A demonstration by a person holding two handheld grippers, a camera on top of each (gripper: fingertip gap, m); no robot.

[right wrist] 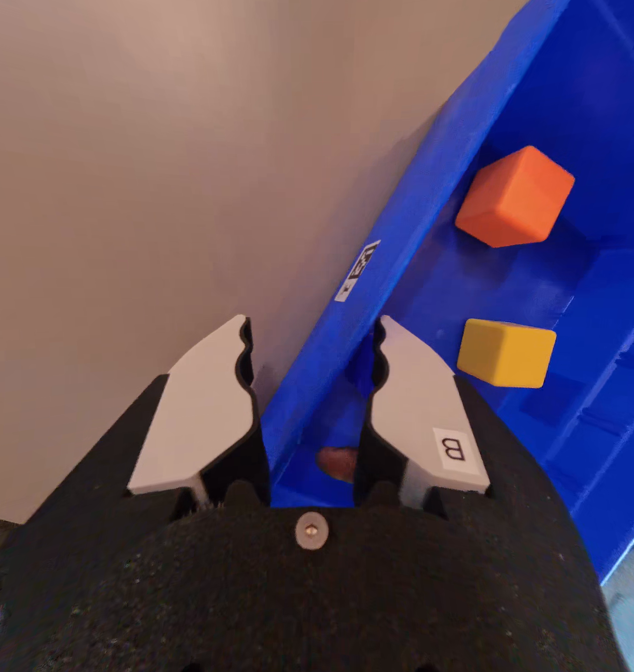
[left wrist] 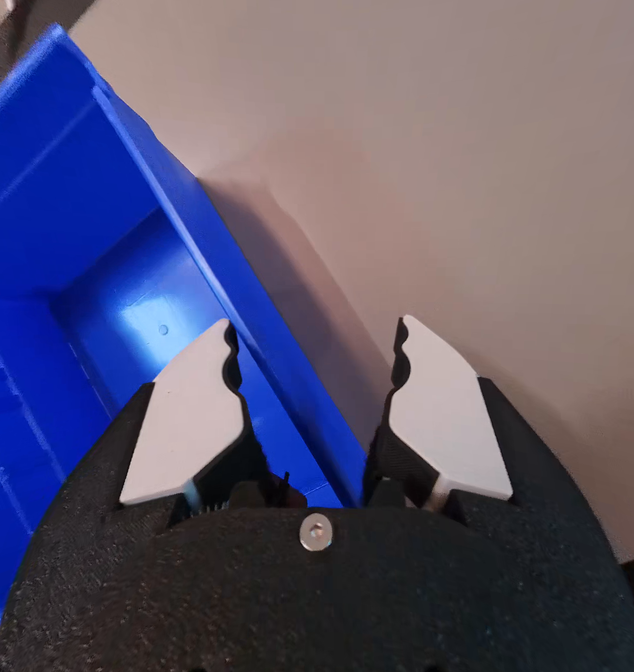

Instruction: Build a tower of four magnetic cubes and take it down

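A pale worktop (right wrist: 126,163) filled most of both views, with a blue plastic bin at either side of it. The bin (left wrist: 53,218) under the left hand-held gripper (left wrist: 315,338) showed only a bare floor where it was visible. The bin (right wrist: 399,236) under the right hand-held gripper (right wrist: 313,338) held an orange cube (right wrist: 515,196) and, nearer, a yellow cube (right wrist: 504,352), lying apart on its floor. A reddish shape low between the right fingers was too hidden to identify.

Both hand-held grippers stood wide open and held nothing. Each hung above a bin wall, one finger over the bin and one over the worktop.

No tower stood in view, so building probably had yet to begin. The chief risk was the rim: a descent from here could land a finger on the wall and shove or tip the bin. The cubes lay off to the side of the right fingers, so a reach without shifting over would probably miss. Being magnetic, they might also snap together if one were dragged near the other.
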